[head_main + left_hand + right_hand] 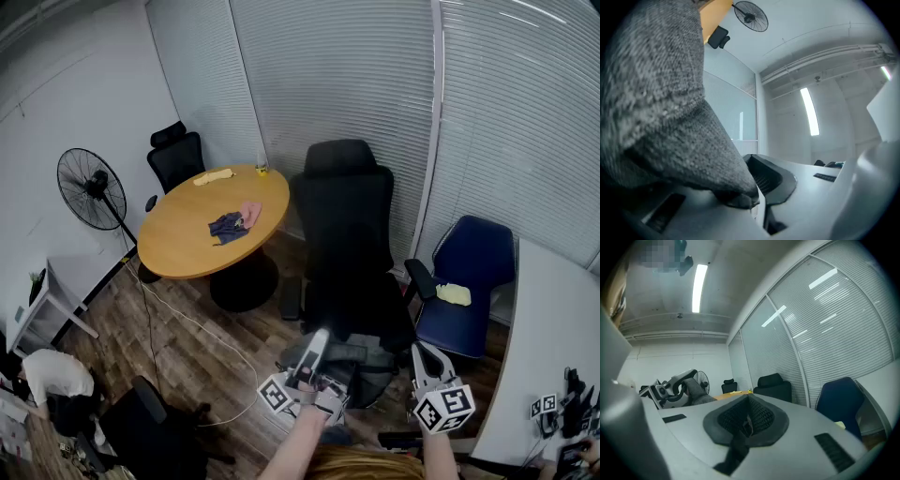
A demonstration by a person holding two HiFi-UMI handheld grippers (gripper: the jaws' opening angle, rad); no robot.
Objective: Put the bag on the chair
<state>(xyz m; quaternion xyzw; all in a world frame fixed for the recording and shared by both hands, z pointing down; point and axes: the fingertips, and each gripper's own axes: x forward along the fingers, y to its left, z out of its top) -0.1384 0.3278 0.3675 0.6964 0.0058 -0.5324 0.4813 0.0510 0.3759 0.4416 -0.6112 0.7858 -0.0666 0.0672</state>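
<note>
An office room had white blinds (328, 75) along its far walls and a wood floor (187, 347); a round tabletop (202, 230) stood at the left with a fan (92, 187) near it, and a blue chair (469, 272) stood at the right; the black chair (347, 225) stood in the middle, facing the person; the grey bag (349, 364) was low in front of it, at the near edge of its seat, between the two grippers; whether it rested on the seat could not be told; the left gripper (316, 339), tilted upward, had its jaws pinched on the bag's knit fabric; the right gripper (418, 352), just beside the bag, had its jaws closed together, pads meeting.
</note>
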